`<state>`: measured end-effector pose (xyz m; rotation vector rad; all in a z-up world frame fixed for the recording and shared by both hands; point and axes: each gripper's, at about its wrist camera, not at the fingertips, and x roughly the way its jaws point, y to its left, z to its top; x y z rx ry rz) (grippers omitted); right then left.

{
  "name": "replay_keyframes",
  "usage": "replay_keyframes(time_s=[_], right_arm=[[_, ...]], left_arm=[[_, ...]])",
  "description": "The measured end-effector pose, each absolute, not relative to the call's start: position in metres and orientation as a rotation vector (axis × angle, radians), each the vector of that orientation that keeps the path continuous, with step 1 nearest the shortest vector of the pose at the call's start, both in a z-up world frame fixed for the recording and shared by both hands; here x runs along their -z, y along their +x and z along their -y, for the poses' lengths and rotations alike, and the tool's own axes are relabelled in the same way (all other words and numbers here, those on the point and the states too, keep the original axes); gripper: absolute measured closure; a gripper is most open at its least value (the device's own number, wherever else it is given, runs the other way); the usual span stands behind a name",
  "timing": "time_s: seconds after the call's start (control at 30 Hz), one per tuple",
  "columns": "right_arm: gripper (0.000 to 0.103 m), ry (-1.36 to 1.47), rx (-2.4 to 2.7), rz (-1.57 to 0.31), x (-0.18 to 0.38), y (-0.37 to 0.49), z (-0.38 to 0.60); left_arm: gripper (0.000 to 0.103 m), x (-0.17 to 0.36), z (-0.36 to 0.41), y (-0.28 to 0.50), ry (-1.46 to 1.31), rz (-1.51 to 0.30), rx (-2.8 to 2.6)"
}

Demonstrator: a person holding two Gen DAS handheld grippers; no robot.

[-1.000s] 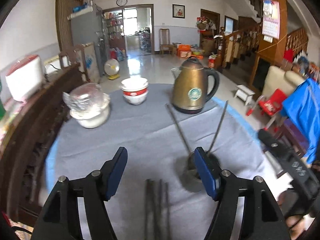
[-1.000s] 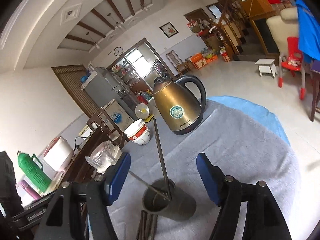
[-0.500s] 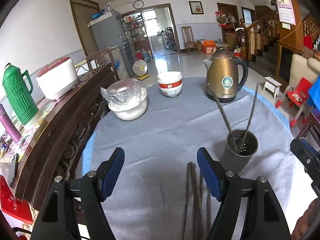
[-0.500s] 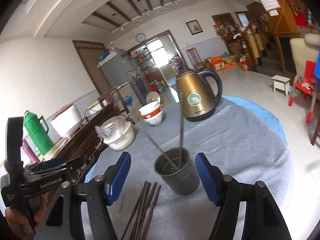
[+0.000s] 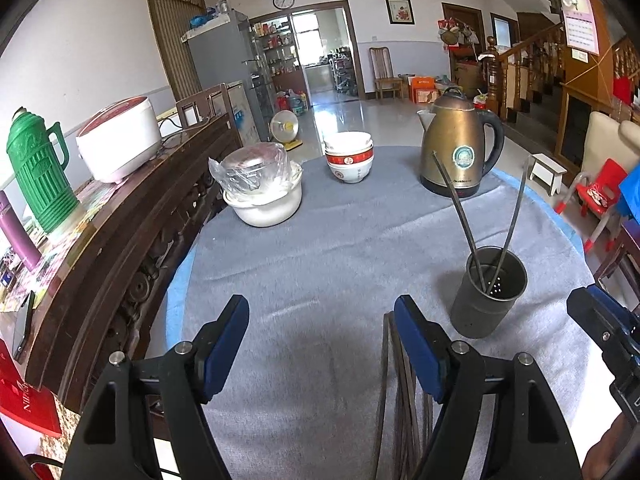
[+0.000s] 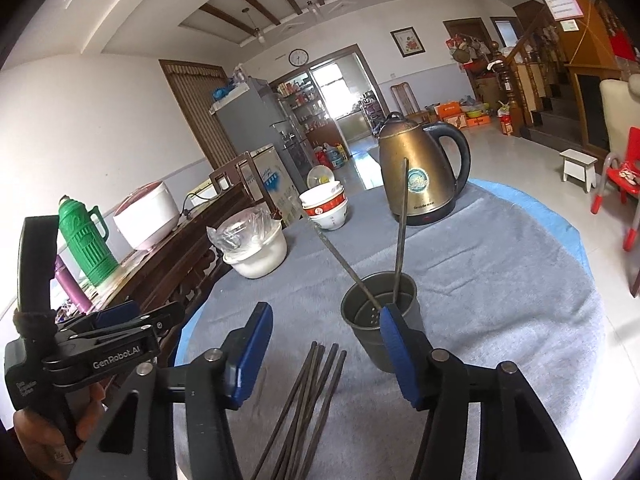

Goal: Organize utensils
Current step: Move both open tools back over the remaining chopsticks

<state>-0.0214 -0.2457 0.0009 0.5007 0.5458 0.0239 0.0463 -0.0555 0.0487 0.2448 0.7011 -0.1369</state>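
A dark metal utensil holder (image 5: 489,294) stands on the grey tablecloth, right of centre; it also shows in the right wrist view (image 6: 378,320). Two dark chopsticks (image 5: 460,216) lean in it, apart. Several more chopsticks (image 5: 402,400) lie flat in a bundle near the front edge; they also show in the right wrist view (image 6: 308,404). My left gripper (image 5: 322,344) is open and empty above the cloth, left of the bundle. My right gripper (image 6: 326,354) is open and empty above the bundle, its right finger in front of the holder.
A gold kettle (image 5: 456,152), stacked bowls (image 5: 349,157) and a plastic-covered white pot (image 5: 262,190) stand at the far side of the round table (image 5: 280,264). A wooden sideboard (image 5: 100,240) with a green thermos (image 5: 38,176) and rice cooker runs along the left.
Both grippers have pulled back and up from the holder. The holder and leaning chopsticks now sit farther ahead, and more of the flat bundle shows. Both stay open.
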Motion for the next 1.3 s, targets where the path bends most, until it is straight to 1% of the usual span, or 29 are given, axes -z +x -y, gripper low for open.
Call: replay_keyframes(time_s=[0.6,0.77,0.9,0.97,1.3], right_arm=[[0.044,0.494,-0.057,-0.631,0.019,-0.006,0.224],[0.044,0.499,-0.058,-0.687,0.034,0.002,0.219],[0.044,0.506,-0.060,-0.740,0.050,0.007,0.216],[0.044,0.515,-0.062,-0.763,0.057,0.010,0.215],[0.044,0.516,-0.072,-0.815,0.075,0.019,0.210]], left_arm=[[0.027,-0.026,0.038,0.059,0.208,-0.764,0.127],[0.027,-0.006,0.027,0.072,0.142,-0.857,0.167],[0.027,0.023,0.014,0.085,0.079,-0.966,0.172],[0.027,0.031,0.009,0.088,0.068,-0.992,0.149],[0.027,0.036,0.013,0.092,0.118,-0.963,0.114]])
